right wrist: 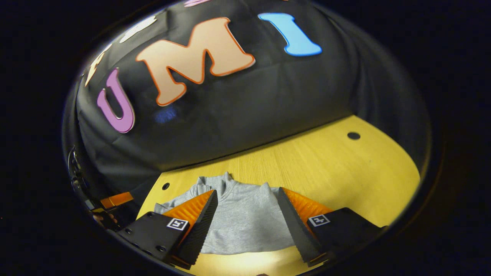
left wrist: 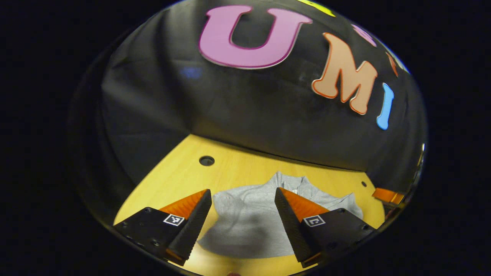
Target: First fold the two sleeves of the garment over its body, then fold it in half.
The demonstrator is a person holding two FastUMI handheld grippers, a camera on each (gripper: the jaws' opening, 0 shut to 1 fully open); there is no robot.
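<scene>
A grey collared garment [left wrist: 249, 222] lies flat on the yellow wooden table [left wrist: 180, 176], collar toward the booth wall, its sleeves lying folded over its body. My left gripper [left wrist: 243, 196] hovers above it, open, with nothing between the fingers. In the right gripper view the same garment [right wrist: 245, 218] lies between and beyond the fingers, hem nearest. My right gripper [right wrist: 247, 196] is open and empty above it. The other gripper's orange finger [right wrist: 117, 199] shows at the far left edge, and an orange finger [left wrist: 387, 195] shows at the far right of the left gripper view.
Round holes [left wrist: 206, 160] [right wrist: 353, 135] mark the tabletop near its back corners, with a smaller hole [right wrist: 165, 186] beside the garment's shoulder. Bare wood [right wrist: 345, 172] stretches to the right of the garment. The black cloth wall rises right behind the table.
</scene>
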